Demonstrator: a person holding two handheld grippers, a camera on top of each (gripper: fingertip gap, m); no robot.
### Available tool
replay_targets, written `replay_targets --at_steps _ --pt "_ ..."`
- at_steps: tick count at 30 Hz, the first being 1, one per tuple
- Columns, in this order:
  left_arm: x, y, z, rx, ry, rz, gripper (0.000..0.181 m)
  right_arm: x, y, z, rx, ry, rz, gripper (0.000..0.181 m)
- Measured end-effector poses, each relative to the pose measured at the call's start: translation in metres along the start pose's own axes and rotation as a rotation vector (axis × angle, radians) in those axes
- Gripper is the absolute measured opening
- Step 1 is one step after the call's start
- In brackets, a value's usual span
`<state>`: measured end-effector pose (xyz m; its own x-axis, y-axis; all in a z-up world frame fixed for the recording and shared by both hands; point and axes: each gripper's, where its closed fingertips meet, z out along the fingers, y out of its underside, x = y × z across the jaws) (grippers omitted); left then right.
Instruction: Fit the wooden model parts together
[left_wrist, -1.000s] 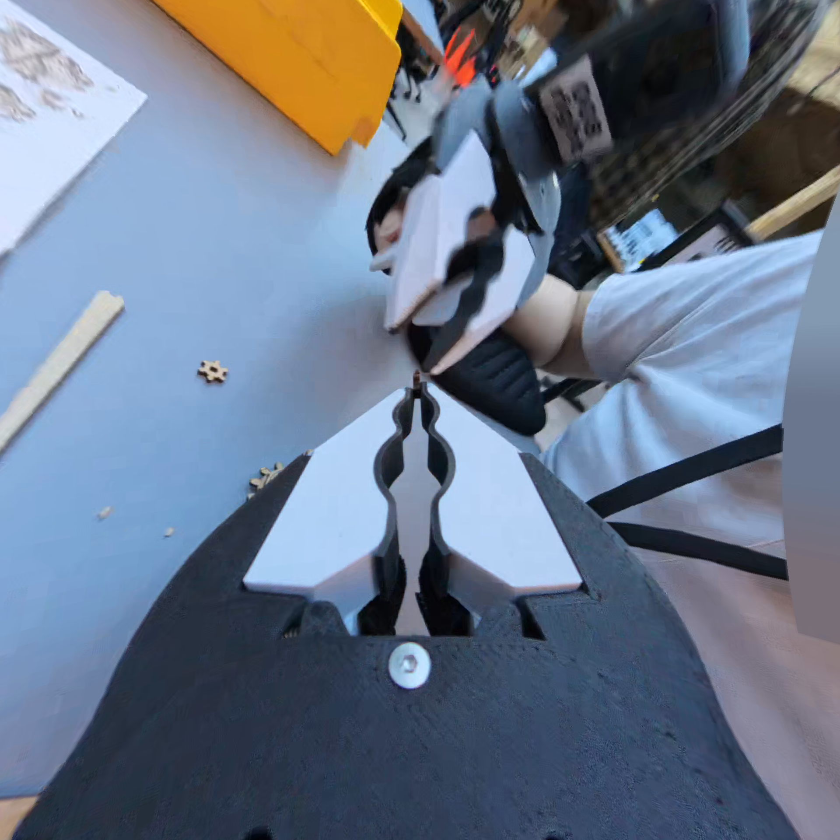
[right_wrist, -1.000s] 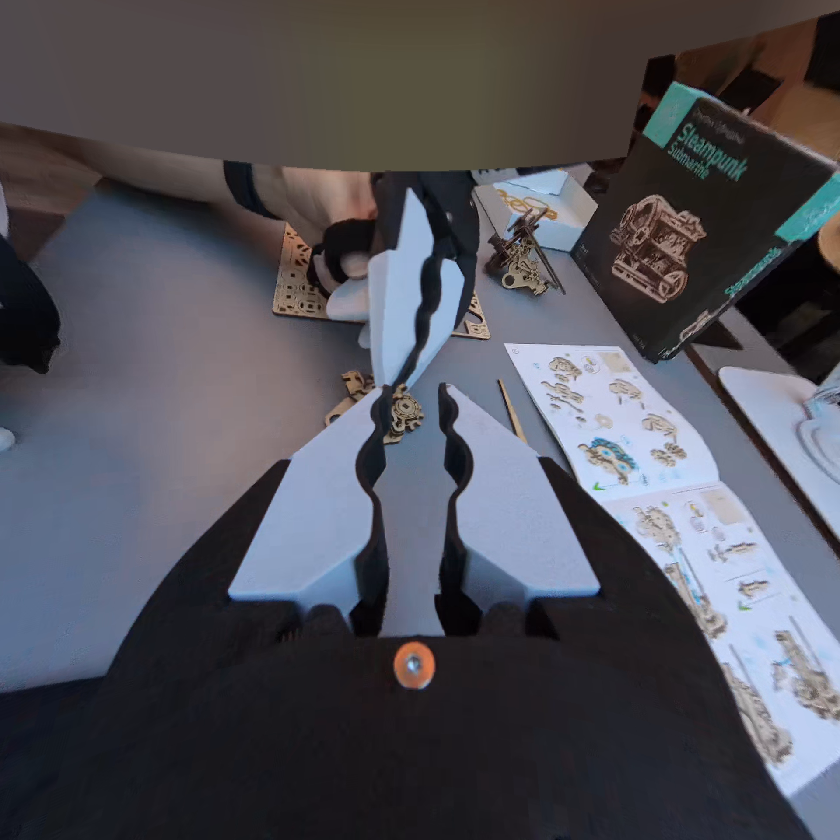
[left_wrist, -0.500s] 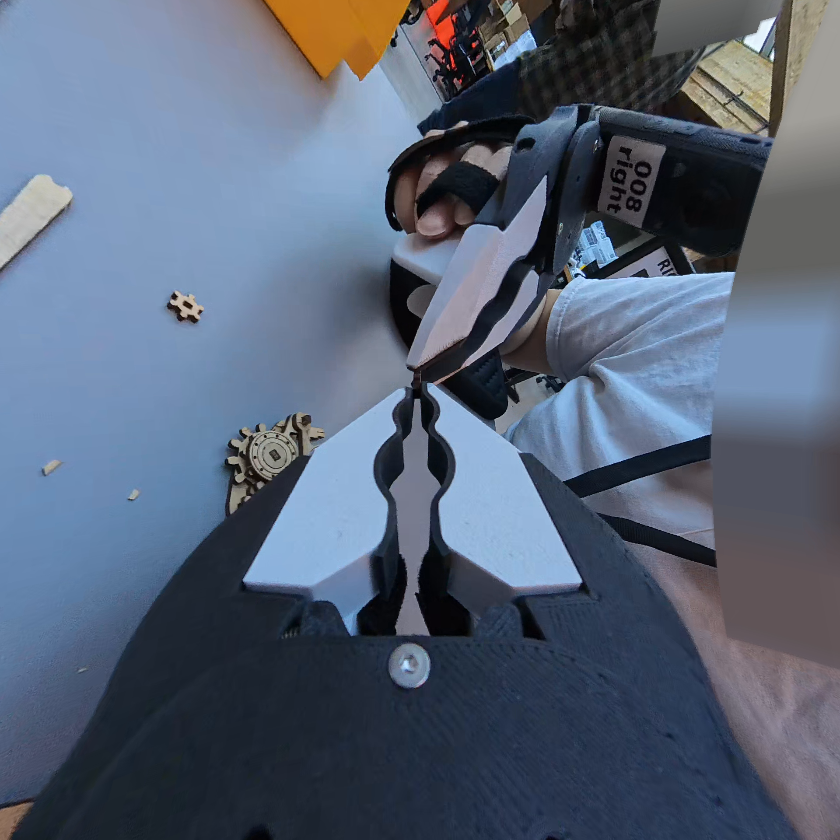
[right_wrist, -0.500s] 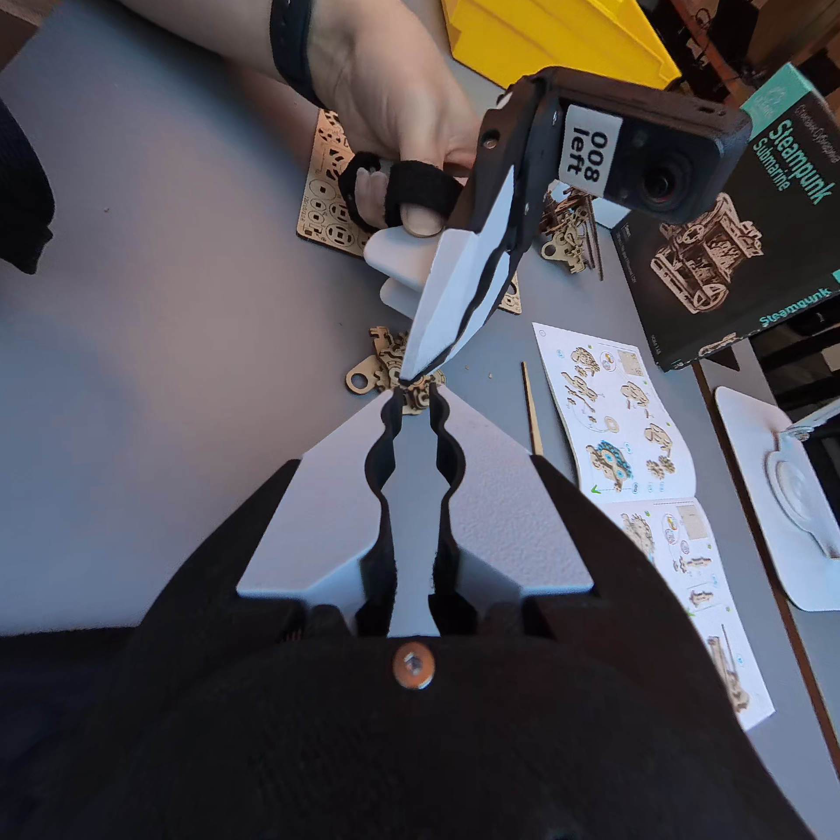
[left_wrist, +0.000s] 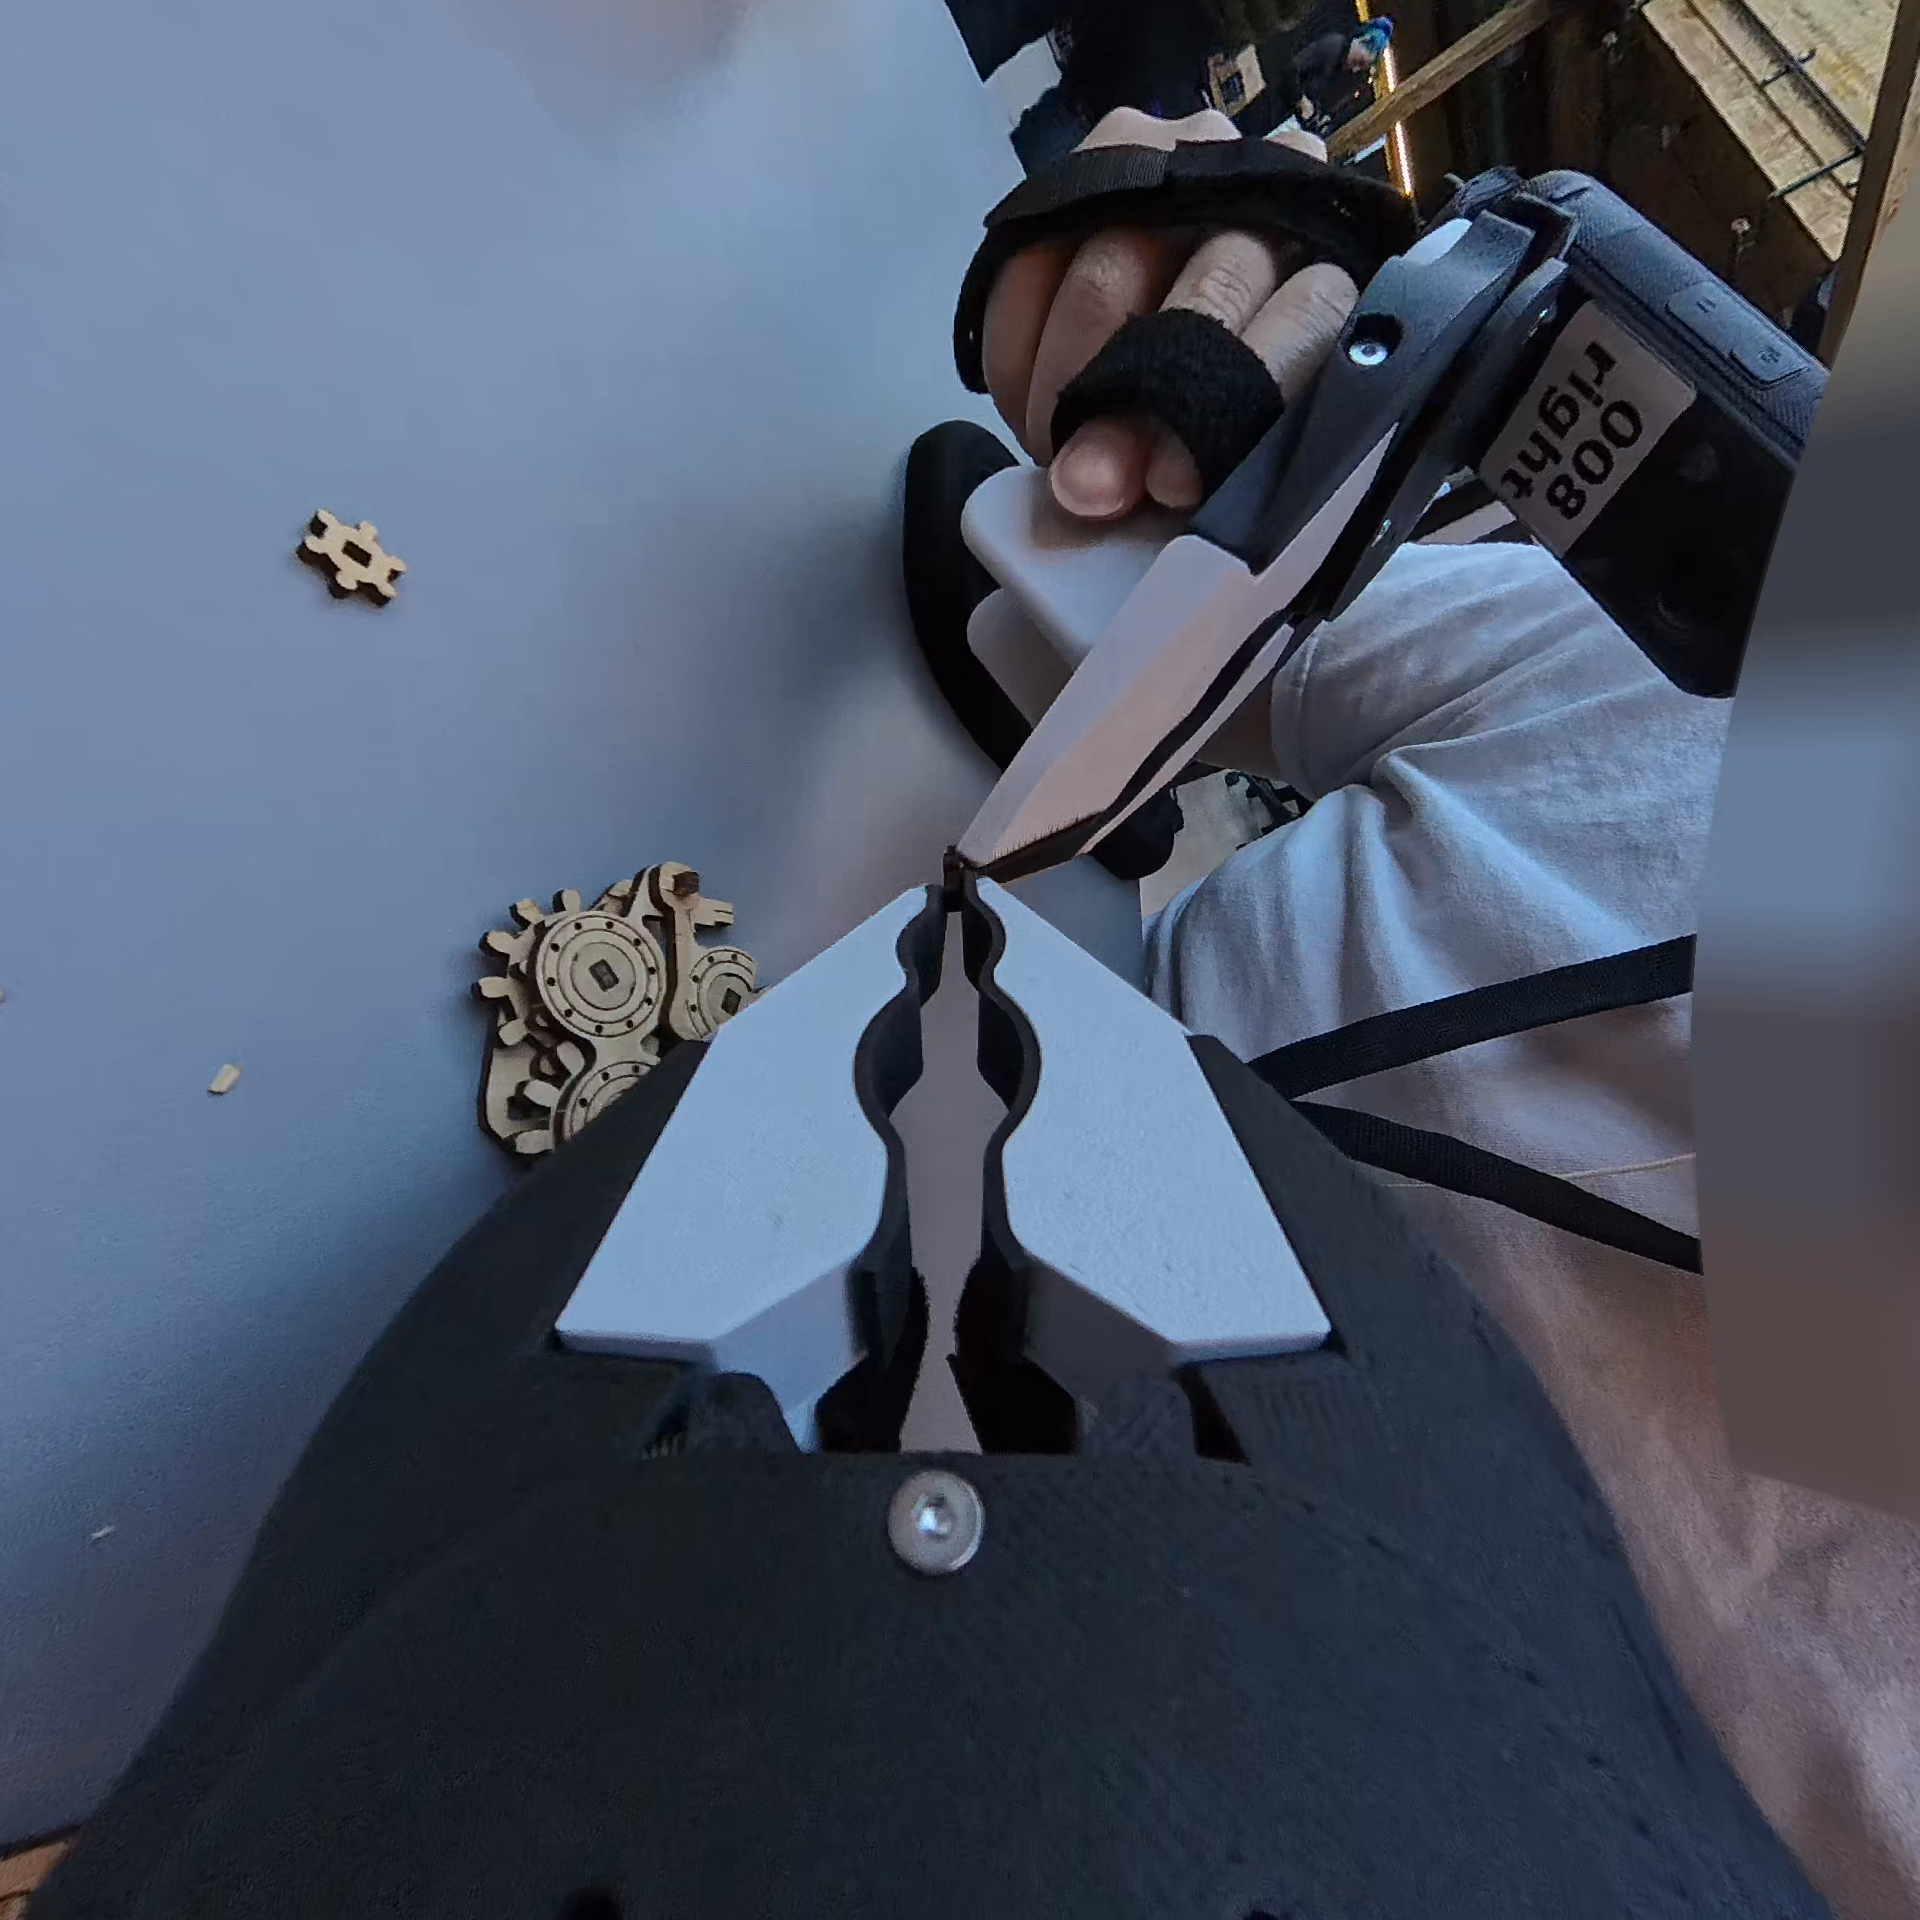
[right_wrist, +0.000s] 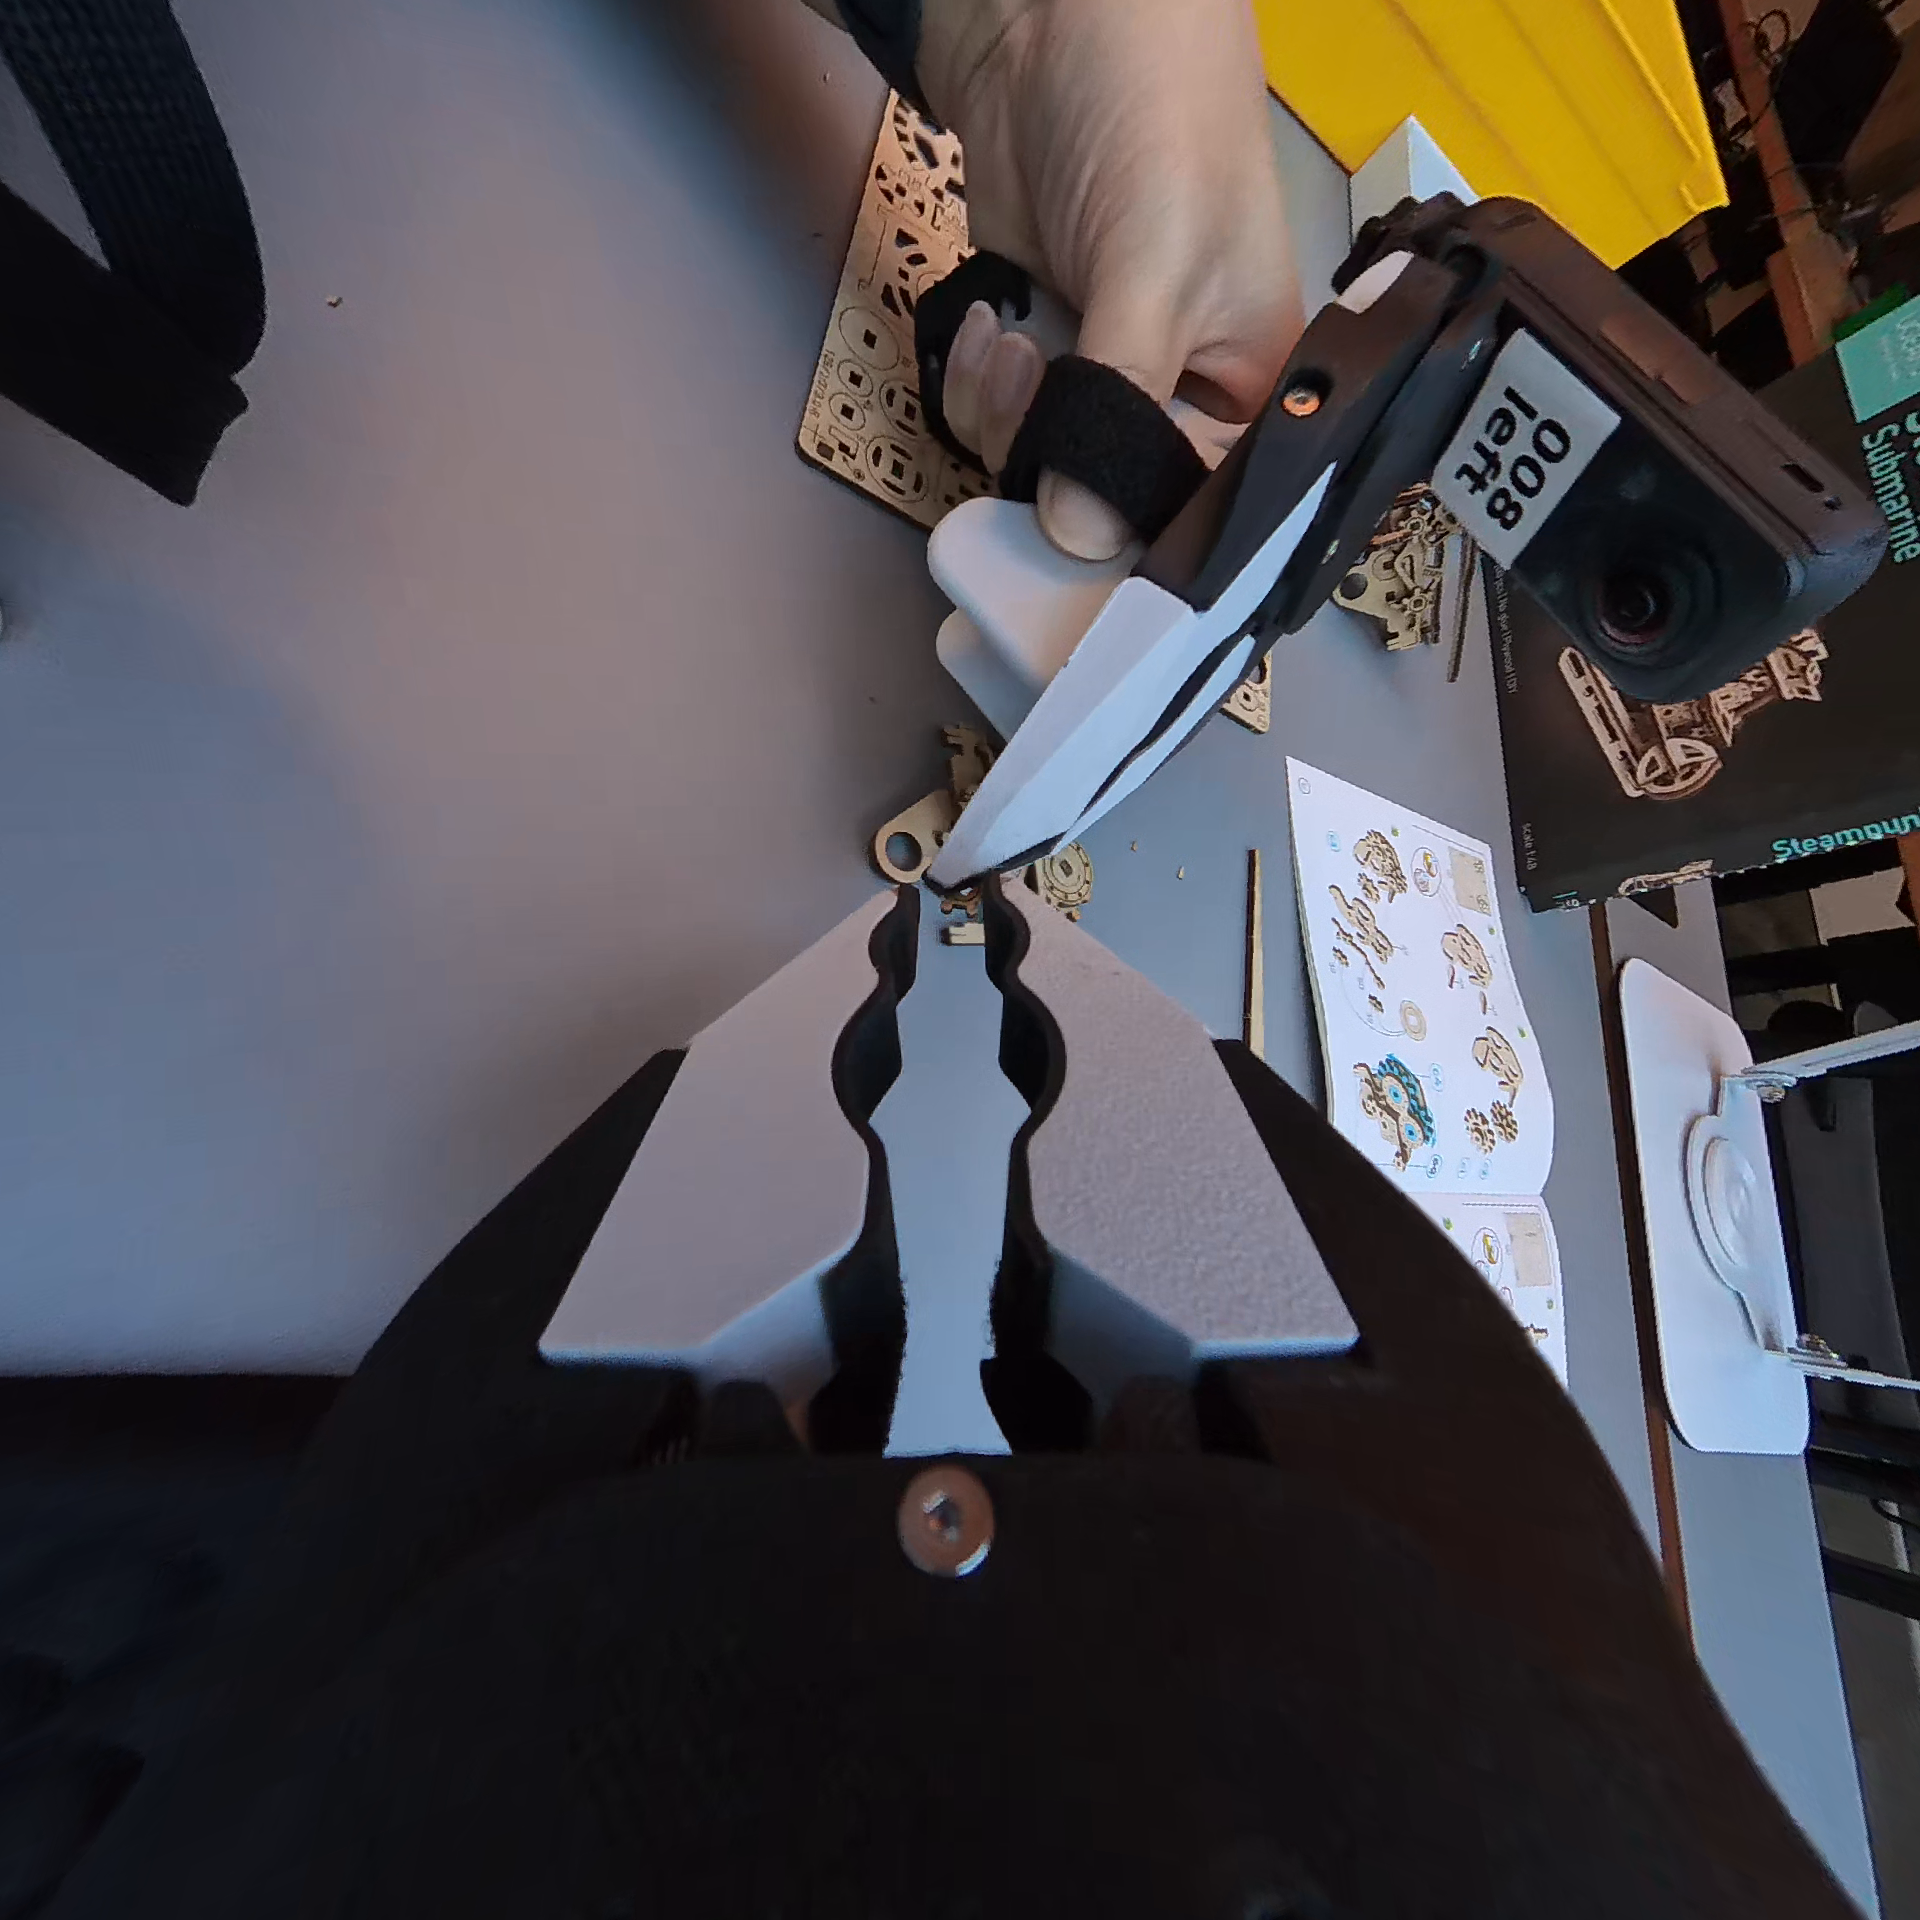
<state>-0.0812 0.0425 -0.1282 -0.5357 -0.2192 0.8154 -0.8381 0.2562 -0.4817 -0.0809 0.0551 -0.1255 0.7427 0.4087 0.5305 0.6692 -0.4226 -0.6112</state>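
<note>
My left gripper (left_wrist: 951, 902) is shut on a small wooden part (left_wrist: 951, 871) that sticks out of its tips as a thin dark sliver. My right gripper (left_wrist: 975, 847) comes in from the upper right, and its tip meets that part. In the right wrist view, the right gripper (right_wrist: 956, 902) has its jaws drawn close around the small wooden part (right_wrist: 962, 916). The left gripper (right_wrist: 940, 883) touches the part from above. Both grippers are held above the grey table (left_wrist: 416, 312). A wooden gear assembly (left_wrist: 603, 997) lies on the table below them.
A loose small wooden piece (left_wrist: 351, 556) lies to the left. The right wrist view shows a punched wooden sheet (right_wrist: 883, 343), an instruction booklet (right_wrist: 1423, 997), a thin wooden stick (right_wrist: 1254, 956), the dark kit box (right_wrist: 1714, 748), a yellow bin (right_wrist: 1507, 114) and a white pad (right_wrist: 1704, 1195). My left and right fingertips are right by each other.
The two grippers have come together tip to tip. The right gripper's jaws have narrowed from clearly open to close around the small part. The left gripper has stayed shut.
</note>
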Motion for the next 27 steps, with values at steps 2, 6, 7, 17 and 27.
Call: replay_targets --at_steps 2,6,7,17,27 --pt "0.001 0.002 0.000 -0.012 -0.001 -0.001 0.001 -0.001 0.000 0.000 -0.017 -0.001 -0.017 0.011" --pt "0.001 0.004 0.000 -0.028 -0.009 -0.004 0.000 -0.002 0.000 0.002 -0.042 0.004 -0.040 0.011" --pt "0.000 0.004 0.000 -0.032 -0.018 -0.005 0.000 -0.002 0.000 0.004 -0.052 0.004 -0.040 0.011" --pt "0.000 0.000 -0.003 -0.004 -0.014 -0.042 0.000 0.006 0.002 0.007 -0.083 0.041 -0.003 0.009" --pt "-0.014 -0.019 -0.045 0.095 -0.120 0.004 0.013 0.026 0.025 0.022 -0.132 -0.061 0.272 0.009"
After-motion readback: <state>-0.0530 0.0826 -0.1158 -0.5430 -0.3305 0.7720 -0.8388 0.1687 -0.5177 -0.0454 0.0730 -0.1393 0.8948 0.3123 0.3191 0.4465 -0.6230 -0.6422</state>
